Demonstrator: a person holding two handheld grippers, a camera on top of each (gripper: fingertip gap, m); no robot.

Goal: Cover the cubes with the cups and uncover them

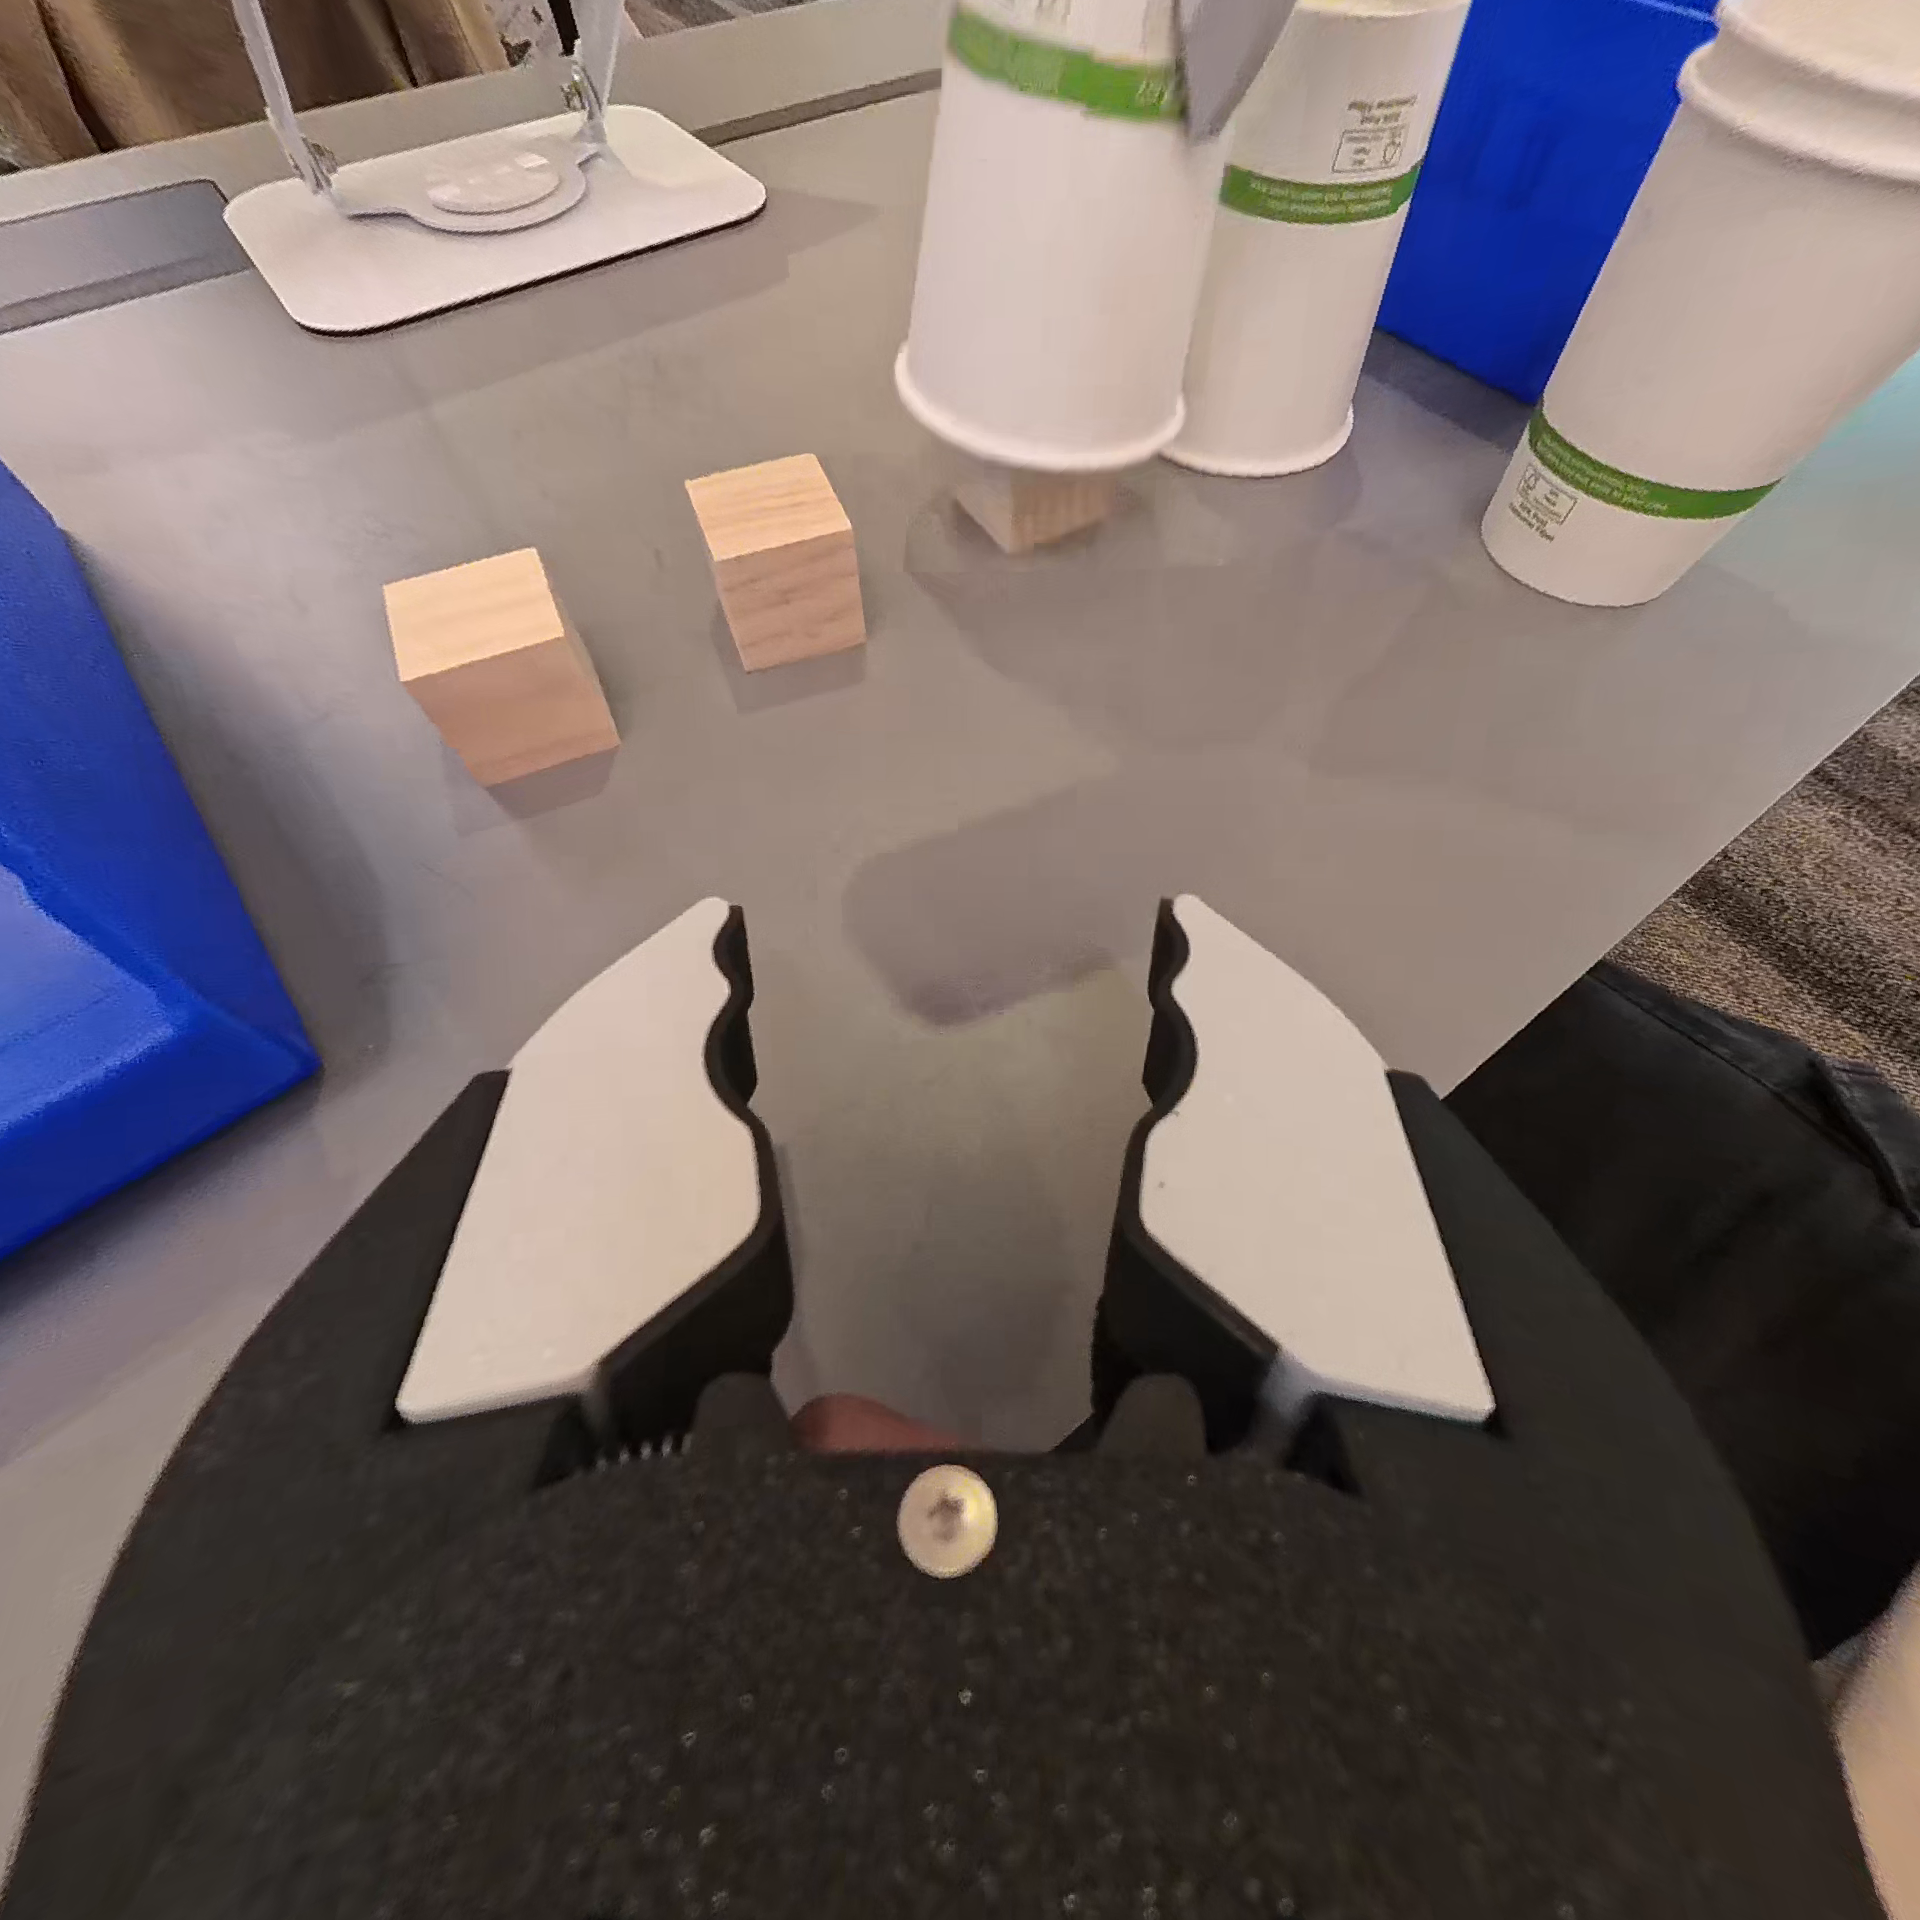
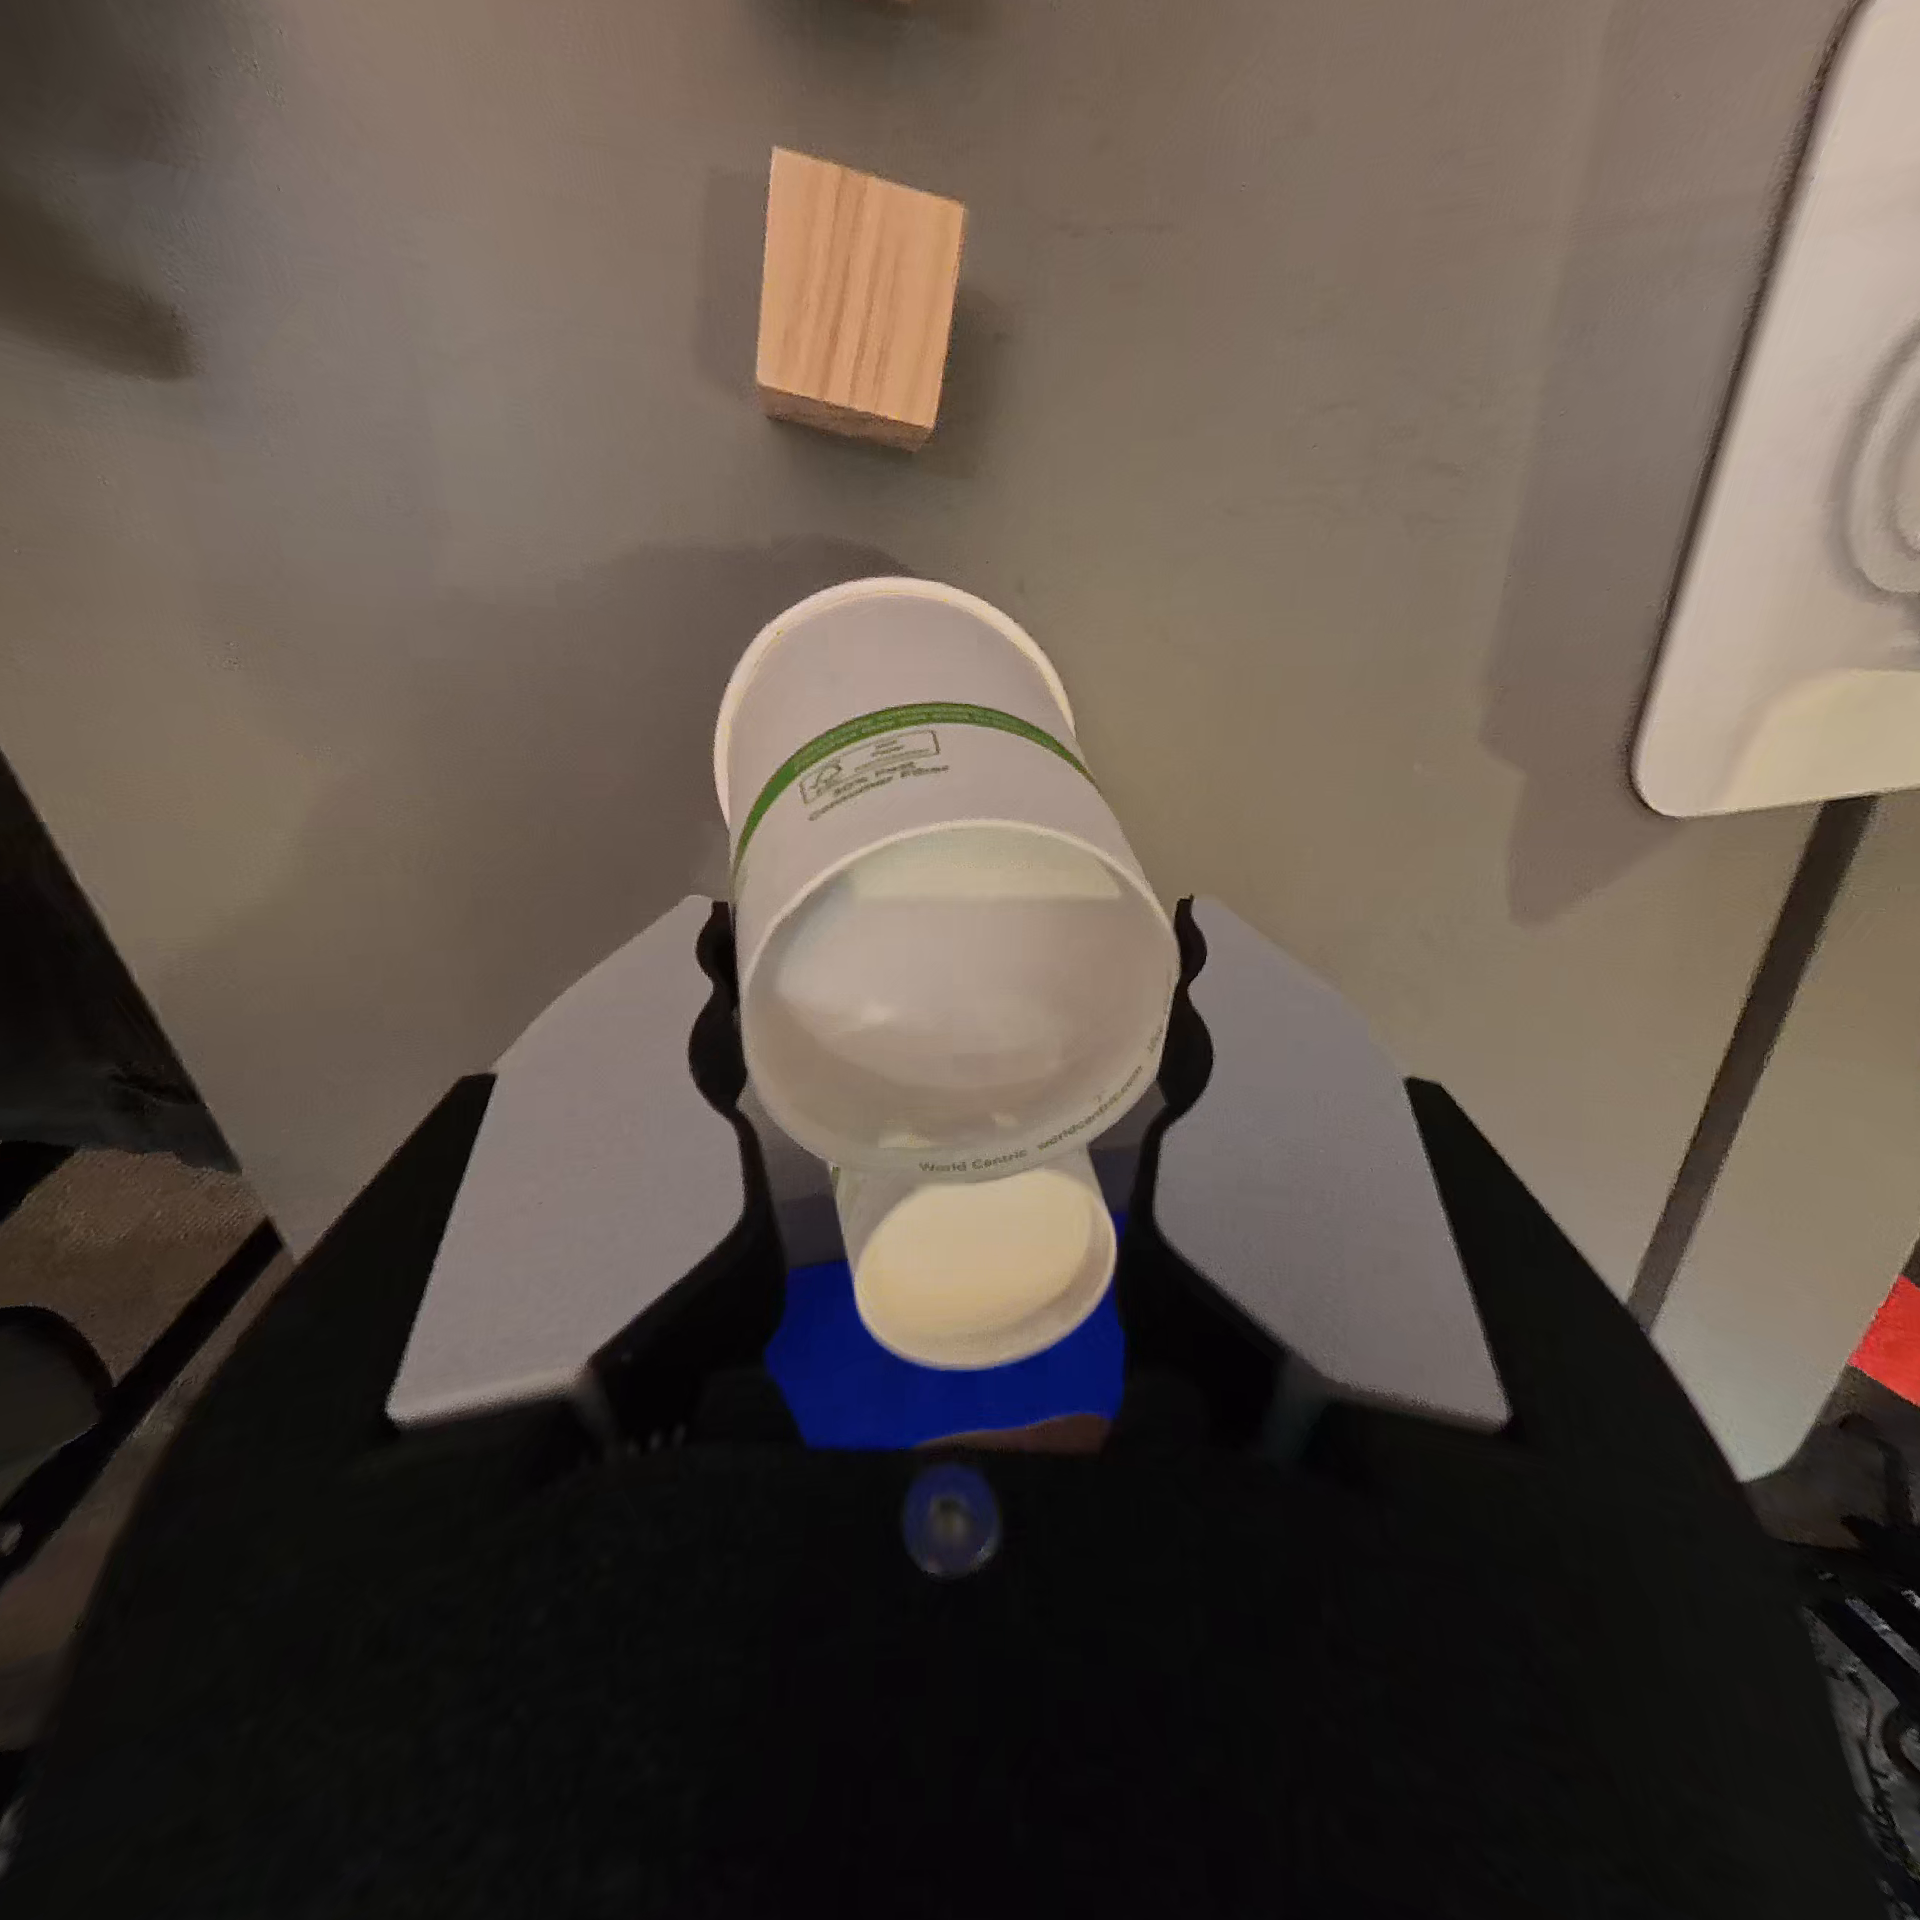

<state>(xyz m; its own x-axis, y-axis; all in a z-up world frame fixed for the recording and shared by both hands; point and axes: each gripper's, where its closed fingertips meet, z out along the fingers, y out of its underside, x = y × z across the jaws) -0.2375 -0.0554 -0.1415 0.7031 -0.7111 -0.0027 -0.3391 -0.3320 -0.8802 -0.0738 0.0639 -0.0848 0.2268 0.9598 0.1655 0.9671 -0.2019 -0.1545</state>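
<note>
Three pale wooden cubes sit on the grey table (image 1: pixel 1299 779): a left one (image 1: pixel 488 665), a middle one (image 1: pixel 779 561), and a third (image 1: pixel 1029 514) half hidden below a cup's rim. My right gripper (image 2: pixel 951 920) is shut on that white paper cup with a green band (image 2: pixel 914 779), held upside down just above the third cube (image 1: pixel 1039 260). One of its fingers (image 1: pixel 1216 73) shows at the top of the left wrist view. The right wrist view shows one cube (image 2: pixel 857 301) beyond the cup. My left gripper (image 1: pixel 951 935) is open and empty, low over the table in front of the cubes.
A second upside-down cup (image 1: pixel 1288 281) stands right behind the held one. Upright stacked cups (image 1: pixel 1683 343) stand at the right. Blue bins sit at the left (image 1: pixel 104 935) and back right (image 1: pixel 1507 208). A white stand base (image 1: pixel 488 208) is at the back. The table's edge runs along the right.
</note>
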